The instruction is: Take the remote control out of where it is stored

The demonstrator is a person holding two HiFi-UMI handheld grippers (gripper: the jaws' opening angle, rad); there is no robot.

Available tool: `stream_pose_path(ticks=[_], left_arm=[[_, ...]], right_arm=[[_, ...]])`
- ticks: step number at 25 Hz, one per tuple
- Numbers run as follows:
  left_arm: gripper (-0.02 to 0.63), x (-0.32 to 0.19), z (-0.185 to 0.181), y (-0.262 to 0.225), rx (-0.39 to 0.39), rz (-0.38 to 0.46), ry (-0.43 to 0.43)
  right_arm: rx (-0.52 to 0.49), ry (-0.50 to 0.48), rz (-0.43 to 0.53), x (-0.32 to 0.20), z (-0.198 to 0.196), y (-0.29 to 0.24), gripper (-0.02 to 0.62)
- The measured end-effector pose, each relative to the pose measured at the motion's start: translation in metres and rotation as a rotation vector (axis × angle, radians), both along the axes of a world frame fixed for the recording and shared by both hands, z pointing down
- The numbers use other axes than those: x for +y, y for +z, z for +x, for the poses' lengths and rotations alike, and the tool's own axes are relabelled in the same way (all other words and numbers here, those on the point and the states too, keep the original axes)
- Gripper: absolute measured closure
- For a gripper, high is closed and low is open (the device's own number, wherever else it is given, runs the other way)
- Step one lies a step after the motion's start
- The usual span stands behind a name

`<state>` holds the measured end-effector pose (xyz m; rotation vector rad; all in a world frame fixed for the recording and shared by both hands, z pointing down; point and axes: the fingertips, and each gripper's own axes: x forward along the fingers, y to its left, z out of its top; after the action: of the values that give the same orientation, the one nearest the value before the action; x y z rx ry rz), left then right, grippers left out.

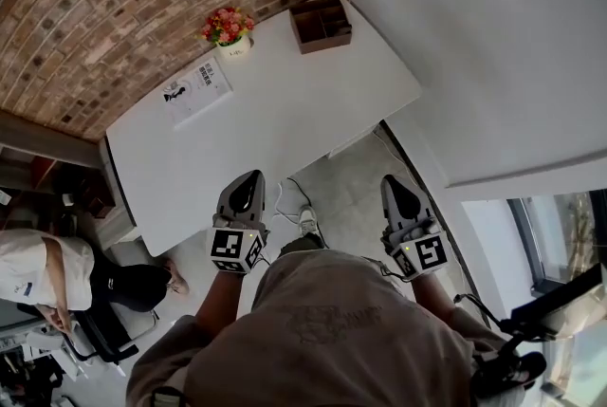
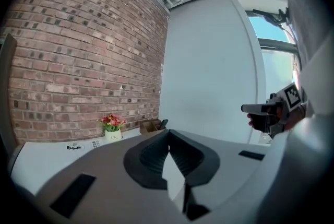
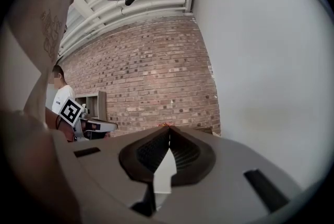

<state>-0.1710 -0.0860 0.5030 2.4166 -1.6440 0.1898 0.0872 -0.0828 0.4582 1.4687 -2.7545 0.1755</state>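
A brown wooden organiser box (image 1: 321,24) stands at the far right corner of the white table (image 1: 285,130). In the left gripper view a dark slim thing (image 2: 163,124) sticks up out of that box (image 2: 150,126); it may be the remote control. My left gripper (image 1: 248,185) and right gripper (image 1: 396,190) are held side by side in front of my body, short of the table's near edge and far from the box. Both are shut with nothing between the jaws, as the left gripper (image 2: 168,134) and right gripper (image 3: 169,131) show in their own views.
A pot of flowers (image 1: 229,30) and a booklet (image 1: 197,92) lie on the table's far left part. A brick wall runs behind the table and a white wall (image 1: 493,45) stands to the right. A person (image 1: 38,272) sits at the lower left. A cable (image 1: 303,196) lies on the floor.
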Motion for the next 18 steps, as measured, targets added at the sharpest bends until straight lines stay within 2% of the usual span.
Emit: stream_pose_path(ticks=[7, 18], left_arm=[[0.594, -0.051, -0.024, 0.007, 0.010, 0.007, 0.050], [0.594, -0.089, -0.041, 0.008, 0.040, 0.024, 0.100]], right_arm=[[0.020, -0.004, 0.039, -0.048, -0.045, -0.011, 0.583], [0.095, 0.017, -0.015, -0.063, -0.063, 0.000, 0.583]])
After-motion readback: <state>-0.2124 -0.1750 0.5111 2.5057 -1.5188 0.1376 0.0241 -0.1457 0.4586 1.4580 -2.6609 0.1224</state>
